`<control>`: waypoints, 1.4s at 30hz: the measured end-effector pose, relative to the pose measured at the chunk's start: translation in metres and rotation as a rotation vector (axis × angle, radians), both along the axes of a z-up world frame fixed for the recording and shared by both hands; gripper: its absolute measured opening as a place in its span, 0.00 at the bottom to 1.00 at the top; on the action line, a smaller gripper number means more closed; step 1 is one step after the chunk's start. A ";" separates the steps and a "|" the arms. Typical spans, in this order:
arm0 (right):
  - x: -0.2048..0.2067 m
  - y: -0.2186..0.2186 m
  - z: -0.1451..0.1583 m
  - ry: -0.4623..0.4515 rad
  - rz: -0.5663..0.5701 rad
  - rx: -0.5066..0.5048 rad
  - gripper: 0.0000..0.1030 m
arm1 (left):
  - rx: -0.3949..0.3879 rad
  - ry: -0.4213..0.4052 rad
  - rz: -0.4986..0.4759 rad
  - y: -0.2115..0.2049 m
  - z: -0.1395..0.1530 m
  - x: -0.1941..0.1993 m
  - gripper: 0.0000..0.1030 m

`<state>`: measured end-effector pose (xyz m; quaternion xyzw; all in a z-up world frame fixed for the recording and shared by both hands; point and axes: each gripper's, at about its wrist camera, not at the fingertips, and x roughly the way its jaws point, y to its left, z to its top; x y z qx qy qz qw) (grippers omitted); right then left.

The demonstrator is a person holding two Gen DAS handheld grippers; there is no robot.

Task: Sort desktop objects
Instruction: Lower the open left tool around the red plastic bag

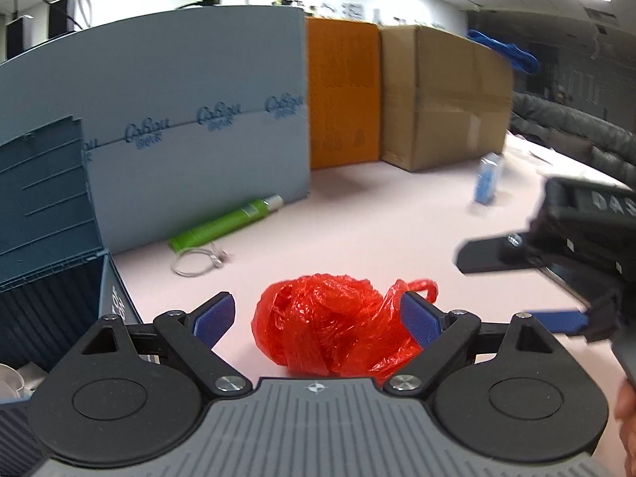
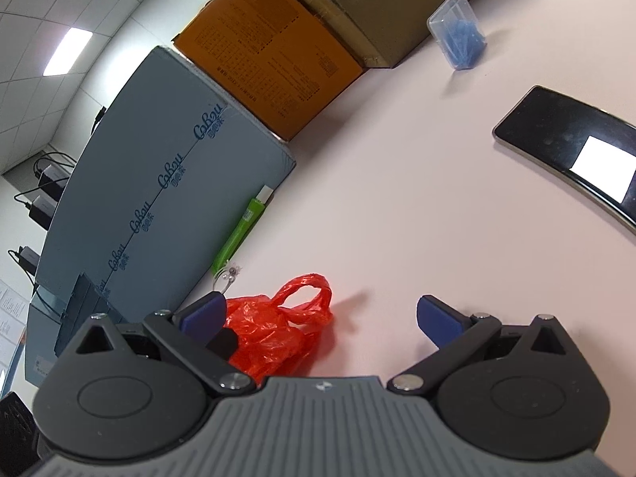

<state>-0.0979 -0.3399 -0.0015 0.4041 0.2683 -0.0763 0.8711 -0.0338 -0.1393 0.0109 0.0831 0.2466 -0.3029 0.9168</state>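
A crumpled red plastic bag (image 1: 334, 326) lies on the pink table, between the open jaws of my left gripper (image 1: 318, 318); the right pad touches the bag, the left pad stands apart. The bag also shows in the right wrist view (image 2: 274, 326), at the lower left. My right gripper (image 2: 322, 318) is open and empty, just right of the bag; it shows in the left wrist view (image 1: 524, 286) at the right. A green tube (image 1: 222, 224) and a wire ring (image 1: 198, 262) lie by the blue-grey box.
A blue storage bin (image 1: 51, 238) stands at the left. A blue-grey box (image 1: 190, 119), an orange box (image 1: 344, 95) and a cardboard box (image 1: 445, 95) line the back. A small clear box of blue parts (image 2: 457, 33) and a black phone (image 2: 572, 147) lie to the right.
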 end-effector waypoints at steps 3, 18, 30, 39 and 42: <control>-0.002 -0.003 0.002 -0.001 -0.019 -0.006 1.00 | -0.156 0.040 -0.042 0.013 0.009 0.003 0.87; 0.001 -0.001 0.004 0.006 -0.033 -0.019 1.00 | -0.056 0.187 0.059 -0.019 -0.002 0.030 0.97; -0.003 -0.004 0.001 -0.003 -0.043 0.002 1.00 | -0.217 0.412 -0.023 0.002 -0.011 0.016 0.98; 0.001 0.001 -0.003 -0.018 0.017 0.027 1.00 | -0.113 0.346 -0.053 0.001 -0.018 -0.006 0.98; 0.004 0.001 -0.004 -0.014 0.045 0.038 1.00 | -0.095 0.313 -0.043 0.000 -0.015 -0.008 0.98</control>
